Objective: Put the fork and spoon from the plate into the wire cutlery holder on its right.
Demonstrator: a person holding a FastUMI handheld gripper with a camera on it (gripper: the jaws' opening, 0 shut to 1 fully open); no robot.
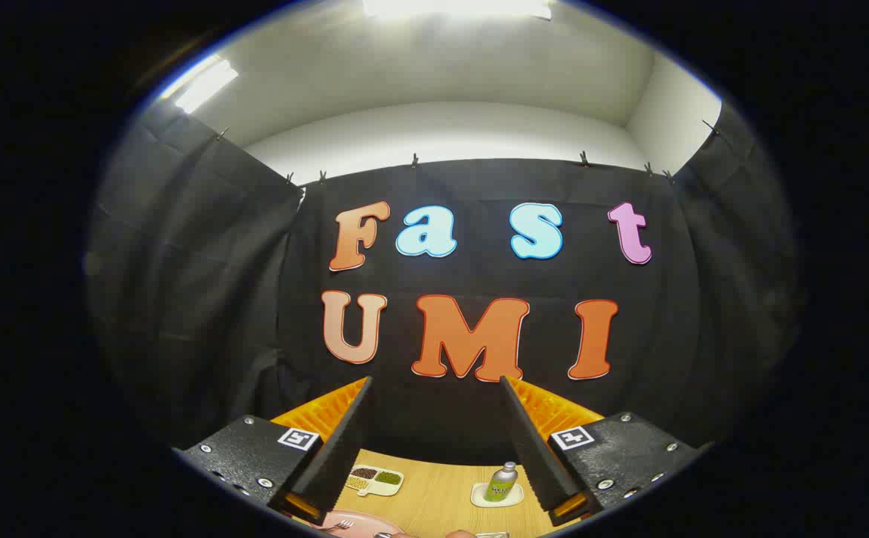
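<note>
My gripper [435, 382] is held high, its two fingers spread wide apart with nothing between them, pointing at the booth wall. Far below, past the left finger, the edge of a pink plate [365, 523] shows on the wooden table, and a fork [340, 526] lies on it. A small metallic bit [382, 535] to the fork's right may be the spoon; I cannot tell. A sliver of the wire cutlery holder [492, 535] shows to the plate's right.
On the wooden table [434, 497], a small white divided dish [374, 480] with brown and green fillings sits behind the plate. A green bottle with a silver cap [501, 483] stands on a white coaster farther right. Black cloth walls close the booth.
</note>
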